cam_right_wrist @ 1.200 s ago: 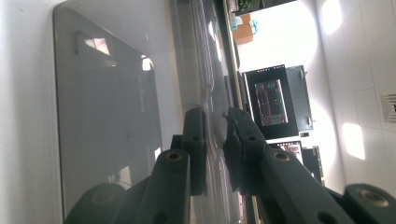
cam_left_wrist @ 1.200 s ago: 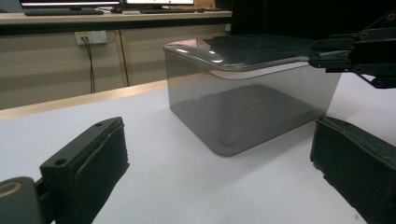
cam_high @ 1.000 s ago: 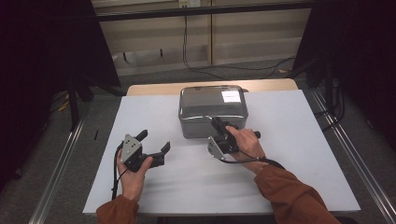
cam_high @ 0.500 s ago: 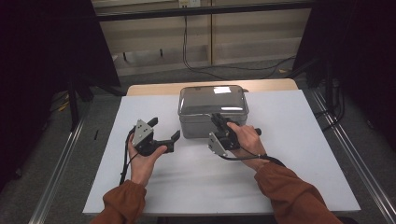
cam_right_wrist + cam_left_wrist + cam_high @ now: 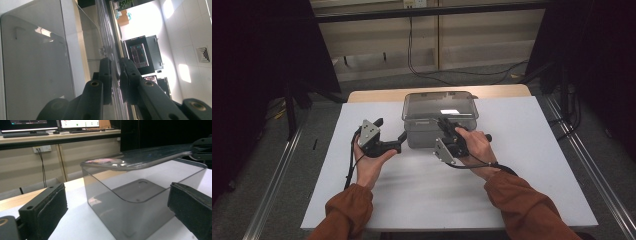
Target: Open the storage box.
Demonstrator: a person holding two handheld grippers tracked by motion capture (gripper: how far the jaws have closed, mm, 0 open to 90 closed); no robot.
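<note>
Clear plastic box [image 5: 439, 120] stands at the far middle of the worktop [image 5: 522, 165]. The right hand-held gripper [image 5: 446, 131] is clamped on the near edge of its lid [image 5: 113, 62], probably to lift it. The left hand-held gripper [image 5: 401, 140], jaws apart, flanks the box's left near corner, likely to steady it. The left gripper view shows the lid [image 5: 140, 157] raised off the wall; the high view hides that gap.

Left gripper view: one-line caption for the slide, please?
Open jaws frame a clear plastic box whose lid is lifted.
</note>
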